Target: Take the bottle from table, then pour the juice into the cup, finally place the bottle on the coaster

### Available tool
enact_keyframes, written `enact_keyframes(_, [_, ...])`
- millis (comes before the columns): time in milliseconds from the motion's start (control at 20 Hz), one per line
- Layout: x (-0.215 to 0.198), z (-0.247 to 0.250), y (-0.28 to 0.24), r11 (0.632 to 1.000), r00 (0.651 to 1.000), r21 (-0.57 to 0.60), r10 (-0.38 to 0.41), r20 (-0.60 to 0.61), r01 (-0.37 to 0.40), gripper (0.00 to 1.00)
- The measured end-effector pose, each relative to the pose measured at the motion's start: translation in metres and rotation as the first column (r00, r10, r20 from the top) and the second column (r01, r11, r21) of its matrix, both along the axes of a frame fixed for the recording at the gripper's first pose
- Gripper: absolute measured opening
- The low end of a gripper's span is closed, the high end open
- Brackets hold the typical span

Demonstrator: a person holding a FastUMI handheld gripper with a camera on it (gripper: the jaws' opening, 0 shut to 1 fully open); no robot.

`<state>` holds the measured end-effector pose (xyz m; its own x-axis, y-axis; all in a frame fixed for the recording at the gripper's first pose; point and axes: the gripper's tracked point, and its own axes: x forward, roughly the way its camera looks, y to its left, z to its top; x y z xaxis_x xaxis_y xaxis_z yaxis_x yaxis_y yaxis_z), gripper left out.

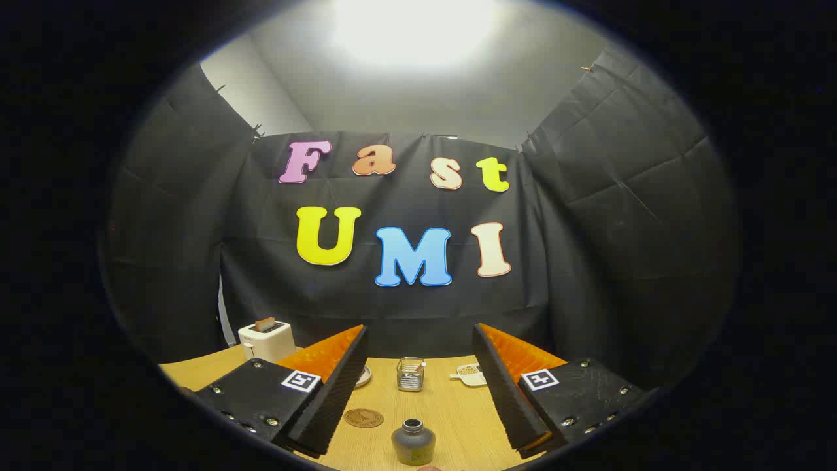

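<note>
A small dark bottle (413, 443) with a short open neck stands upright on the wooden table (451, 412), low between my two fingers and touched by neither. My gripper (420, 341) is open, its fingers spread wide apart above the table. A round brown coaster (363, 418) lies flat just left of the bottle, close to the left finger. Farther back, between the fingertips, stands a clear glass cup (410, 373) with something inside.
A white toaster (266, 340) with a slice of bread stands at the table's far left. A small white dish (469, 373) sits by the right finger, and a plate's edge (363, 376) peeks out behind the left finger.
</note>
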<state>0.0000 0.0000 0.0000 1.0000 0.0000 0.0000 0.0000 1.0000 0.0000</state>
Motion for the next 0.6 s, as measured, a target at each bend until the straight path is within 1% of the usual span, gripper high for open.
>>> enact_keyframes(600, [0.0006, -0.0031, -0.0016, 1.0, 1.0, 0.003, 0.022, 0.005, -0.022, 0.96])
